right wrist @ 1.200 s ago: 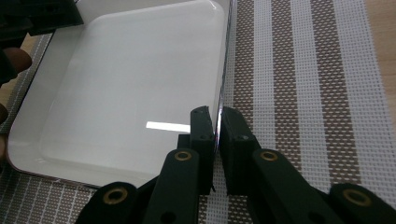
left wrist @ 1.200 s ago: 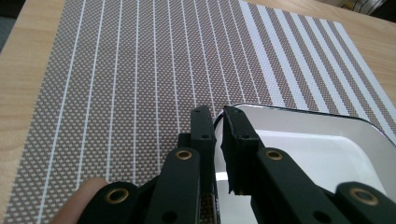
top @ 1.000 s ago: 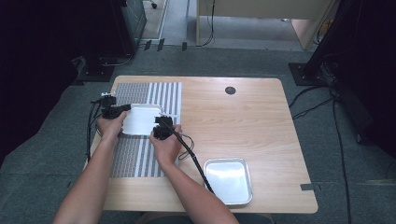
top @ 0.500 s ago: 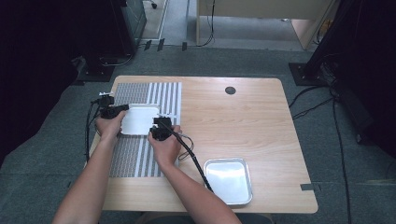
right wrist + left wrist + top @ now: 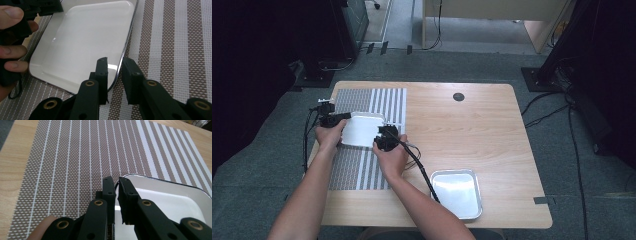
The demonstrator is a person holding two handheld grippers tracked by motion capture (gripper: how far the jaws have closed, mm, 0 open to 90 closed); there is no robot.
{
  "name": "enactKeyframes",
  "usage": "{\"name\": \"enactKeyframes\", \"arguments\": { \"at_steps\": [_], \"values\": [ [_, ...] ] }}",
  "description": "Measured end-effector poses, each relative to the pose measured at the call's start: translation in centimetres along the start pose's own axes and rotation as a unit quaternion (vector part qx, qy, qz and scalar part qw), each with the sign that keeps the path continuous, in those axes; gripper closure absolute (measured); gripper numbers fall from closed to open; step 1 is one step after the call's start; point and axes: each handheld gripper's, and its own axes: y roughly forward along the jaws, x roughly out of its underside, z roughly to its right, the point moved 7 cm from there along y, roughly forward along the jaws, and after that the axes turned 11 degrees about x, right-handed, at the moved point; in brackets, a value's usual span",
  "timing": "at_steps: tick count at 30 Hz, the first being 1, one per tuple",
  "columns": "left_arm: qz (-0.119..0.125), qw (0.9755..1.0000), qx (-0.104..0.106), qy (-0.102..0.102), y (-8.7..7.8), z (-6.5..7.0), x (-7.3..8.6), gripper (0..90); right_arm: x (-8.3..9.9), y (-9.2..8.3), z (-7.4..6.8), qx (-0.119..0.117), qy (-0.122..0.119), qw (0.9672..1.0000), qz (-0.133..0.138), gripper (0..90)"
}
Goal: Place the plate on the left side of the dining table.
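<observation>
A shallow white tray lies on a brown-and-white striped placemat at the table's left. My left gripper is at the tray's left rim. In the left gripper view its jaws are pinched on the rim of the tray. My right gripper is at the tray's right rim. In the right gripper view its jaws straddle that rim, one inside the tray and one outside over the mat, and the rim fills the gap.
A second, silver tray sits near the wooden table's front right edge. A dark round grommet is at the back. Cables trail from both grippers across the table's left front.
</observation>
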Motion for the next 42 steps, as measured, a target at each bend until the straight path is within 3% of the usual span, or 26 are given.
{"name": "enactKeyframes", "arguments": {
  "at_steps": [13, 23, 28, 30, 32, 35, 37, 39, 42],
  "values": [
    [-0.019, 0.9996, -0.014, -0.017, -0.2, 0.2, 0.3, 83.5, -0.5, 0.4, 0.3, 0.002, -0.002, 1.0, 0.004, 81.5],
    [-0.015, 0.999, -0.023, -0.035, -0.5, 0.3, 0.5, 84.2, -1.2, 0.8, 0.7, 0.012, -0.007, 0.9999, 0.008, 84.6],
    [-0.014, 0.9991, -0.02, -0.034, -0.6, 0.2, 0.5, 82.8, -1.2, 0.9, 0.7, 0.01, -0.004, 0.9999, 0.008, 84.1],
    [-0.008, 0.9994, -0.021, -0.027, -0.7, 0.2, 0.4, 75.0, -1.2, 0.9, 0.7, 0.01, -0.006, 0.9999, 0.008, 79.1],
    [-0.004, 0.9994, -0.019, -0.028, -0.9, 0.1, 0.3, 65.5, -1.4, 0.9, 0.8, 0.014, -0.016, 0.9996, 0.02, 69.3],
    [0.004, 0.9995, -0.027, -0.014, -1.4, 0.3, 0.0, 49.8, -1.9, 0.7, 1.1, 0.014, -0.029, 0.9986, 0.042, 56.5],
    [0.005, 0.9986, -0.051, -0.008, -2.0, 0.2, -0.2, 38.7, -2.3, 0.5, 1.2, 0.012, -0.04, 0.9974, 0.058, 53.7],
    [0.012, 0.9984, -0.055, -0.012, -2.5, 0.3, -0.5, 25.9, -2.6, 0.1, 1.4, 0.011, -0.043, 0.9965, 0.071, 52.8],
    [0.019, 0.9983, -0.055, -0.006, -3.3, 0.7, -0.7, 15.6, -3.2, -0.7, 1.9, 0.012, -0.061, 0.9937, 0.093, 50.2]
  ]
}}
